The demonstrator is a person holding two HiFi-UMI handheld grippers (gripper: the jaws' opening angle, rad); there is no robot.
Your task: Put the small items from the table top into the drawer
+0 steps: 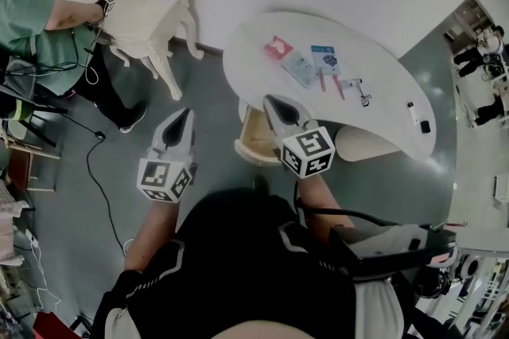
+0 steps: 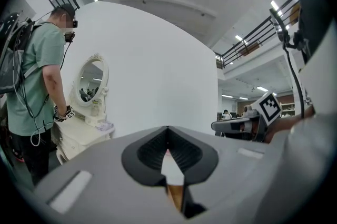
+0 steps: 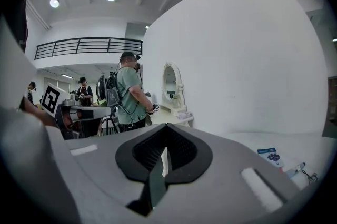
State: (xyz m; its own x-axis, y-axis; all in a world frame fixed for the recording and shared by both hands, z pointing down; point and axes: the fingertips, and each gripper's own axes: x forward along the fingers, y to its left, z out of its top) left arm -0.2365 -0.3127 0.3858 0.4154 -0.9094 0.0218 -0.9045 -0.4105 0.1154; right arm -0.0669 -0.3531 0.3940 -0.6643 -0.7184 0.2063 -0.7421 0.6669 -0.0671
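Note:
Small items lie on the white curved table [image 1: 382, 43]: a red packet [image 1: 278, 48], a pale blue packet [image 1: 301, 68], a blue card [image 1: 325, 57], two red pens [image 1: 322, 79], a small metal tool [image 1: 363, 95], a white stick [image 1: 413, 111] and a black piece [image 1: 425, 126]. Under the table's near edge a drawer [image 1: 253, 140] with a light wooden inside stands open. My right gripper [image 1: 272, 99] is shut and empty, just above the drawer. My left gripper [image 1: 188, 113] is shut and empty over the floor, left of the drawer. The blue card [image 3: 271, 156] shows in the right gripper view.
A round pale stool [image 1: 367, 145] sits under the table, right of the drawer. At the far left a person in a green shirt [image 1: 32, 19] stands by a white dressing table [image 1: 143, 19] with an oval mirror. A black cable [image 1: 99, 174] trails over the grey floor.

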